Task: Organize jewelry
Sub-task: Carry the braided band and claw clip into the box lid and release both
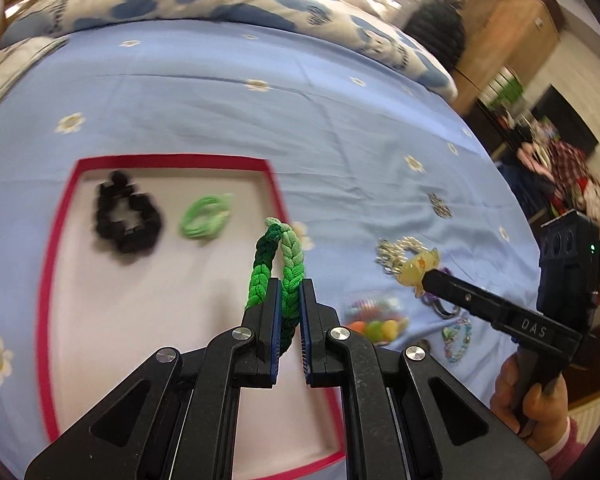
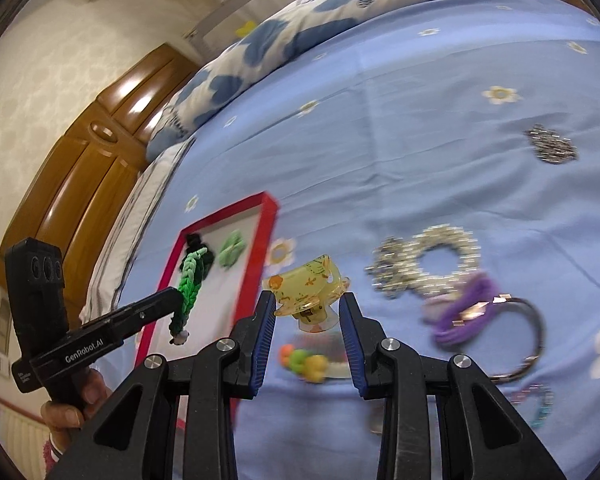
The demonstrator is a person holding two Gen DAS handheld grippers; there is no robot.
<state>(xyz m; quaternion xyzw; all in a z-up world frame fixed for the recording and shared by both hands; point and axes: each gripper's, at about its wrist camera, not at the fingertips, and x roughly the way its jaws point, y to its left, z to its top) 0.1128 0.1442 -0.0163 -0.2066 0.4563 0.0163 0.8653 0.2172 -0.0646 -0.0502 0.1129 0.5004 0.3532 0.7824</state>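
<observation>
The left gripper (image 1: 289, 292) is closed on a green braided band (image 1: 278, 264) and is held above the red-rimmed tray (image 1: 46, 280). The right gripper (image 2: 306, 304), right of that tray, is clamped on a yellow hair claw (image 2: 306, 288).

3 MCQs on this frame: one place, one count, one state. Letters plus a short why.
1. Where is the black scrunchie?
A. in the red-rimmed tray
B. on the pillow
C. in the right gripper

2. How many items lie in the tray?
A. none
B. two
C. five

3. What does the left gripper hold?
A. nothing
B. a silver bracelet
C. the green braided band

Key: 1 A, it lies on the tray's white floor; 2 B, the scrunchie and a light green hair tie; 3 C, the band sits pinched between the pads.
</observation>
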